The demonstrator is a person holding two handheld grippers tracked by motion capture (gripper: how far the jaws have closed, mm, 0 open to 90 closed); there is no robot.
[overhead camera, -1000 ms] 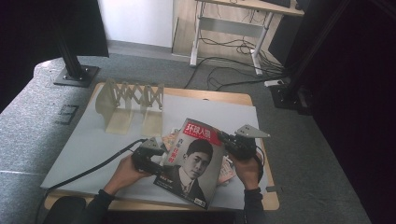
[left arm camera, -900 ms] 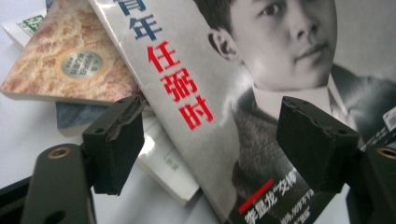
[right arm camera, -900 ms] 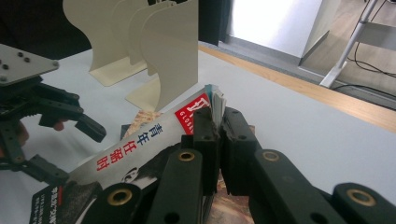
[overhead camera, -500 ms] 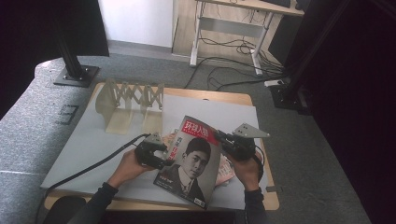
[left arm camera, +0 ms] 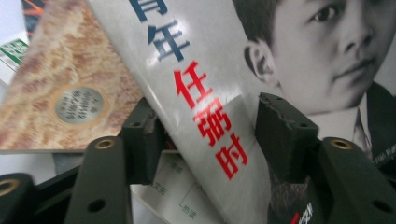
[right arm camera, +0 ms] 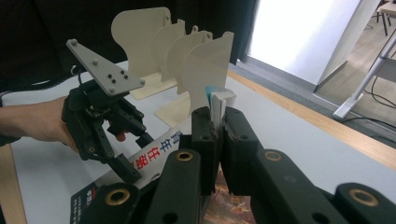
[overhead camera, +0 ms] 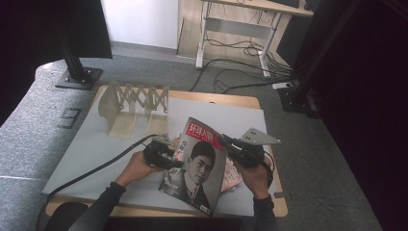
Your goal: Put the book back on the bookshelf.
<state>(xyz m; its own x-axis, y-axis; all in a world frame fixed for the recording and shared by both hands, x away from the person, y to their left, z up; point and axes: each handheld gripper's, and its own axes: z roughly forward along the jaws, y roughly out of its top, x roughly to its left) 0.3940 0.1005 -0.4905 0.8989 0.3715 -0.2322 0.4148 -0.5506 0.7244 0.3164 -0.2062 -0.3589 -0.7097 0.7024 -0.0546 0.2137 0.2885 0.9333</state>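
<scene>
Near the worktop's front edge, the right claw (right arm camera: 217, 140) clamps the magazine (overhead camera: 195, 166) by its right edge, tilted up, while the left claw (left arm camera: 205, 135), half-open and just closing, straddles its spine; next, presumably, carrying it to the file rack (overhead camera: 132, 103).

We see a glossy paper magazine (overhead camera: 197, 168), matt black plastic jaws, a smooth cream plastic rack (overhead camera: 132, 103) and a wooden table (overhead camera: 231, 100).

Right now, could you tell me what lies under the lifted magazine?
Under the portrait magazine lie other magazines: a brown-patterned cover, a white page with green print, a pink edge. How many, the cover hides.
</scene>
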